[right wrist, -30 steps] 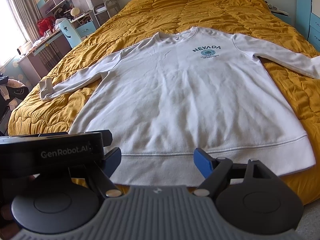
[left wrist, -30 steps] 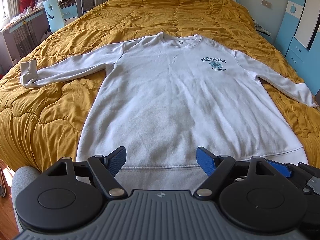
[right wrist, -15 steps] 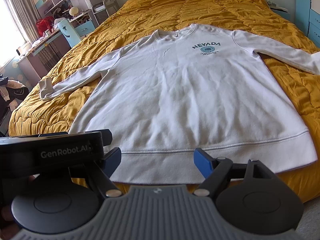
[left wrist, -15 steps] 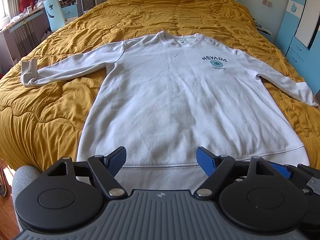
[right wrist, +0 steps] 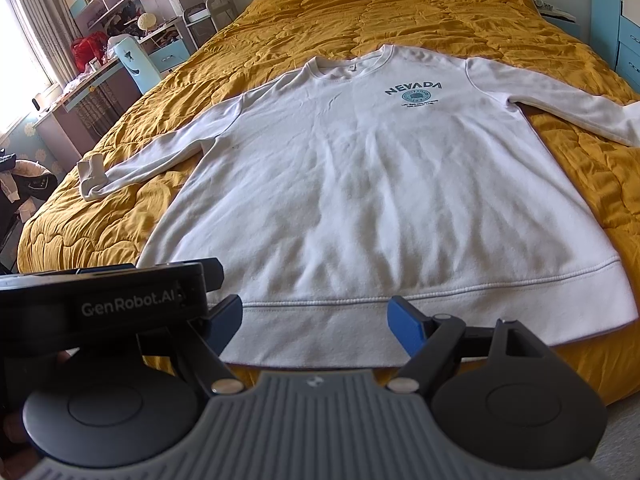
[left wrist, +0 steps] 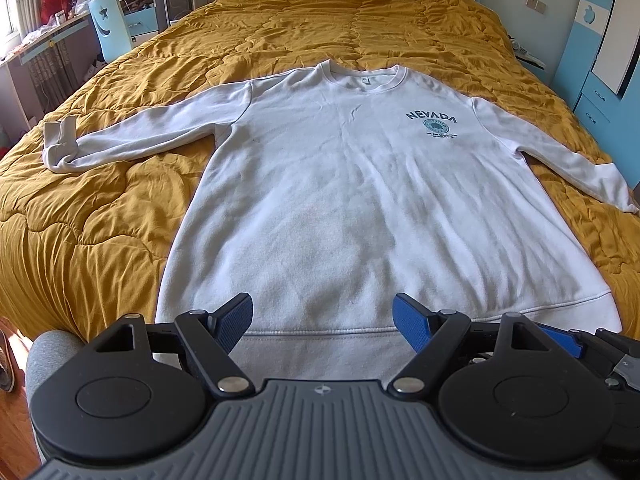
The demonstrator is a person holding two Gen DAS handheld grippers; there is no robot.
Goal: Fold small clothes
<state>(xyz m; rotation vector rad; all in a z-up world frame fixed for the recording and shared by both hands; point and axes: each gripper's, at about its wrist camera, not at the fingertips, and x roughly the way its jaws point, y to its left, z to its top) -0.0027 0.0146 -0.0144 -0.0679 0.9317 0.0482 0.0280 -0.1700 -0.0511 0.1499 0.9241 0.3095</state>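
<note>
A white long-sleeved sweatshirt (left wrist: 360,200) with a dark "NEVADA" print lies flat, front up, on the yellow quilt, both sleeves spread out; it also shows in the right wrist view (right wrist: 360,184). Its left cuff (left wrist: 60,144) is curled up. My left gripper (left wrist: 322,318) is open and empty, just above the hem band near the bed's foot. My right gripper (right wrist: 314,318) is open and empty, over the hem band (right wrist: 360,320). The left gripper's body (right wrist: 104,300) shows at the left of the right wrist view.
The yellow quilted bed (left wrist: 360,20) fills most of the view. A desk, a blue chair (left wrist: 110,24) and shelves stand to the left. Blue cabinets (left wrist: 600,92) stand to the right. The bed's foot edge drops off below the hem (right wrist: 580,368).
Both grippers have shifted slightly, with the right one moving a little closer to the hem. The sweatshirt has not moved. Both grippers stay open.
</note>
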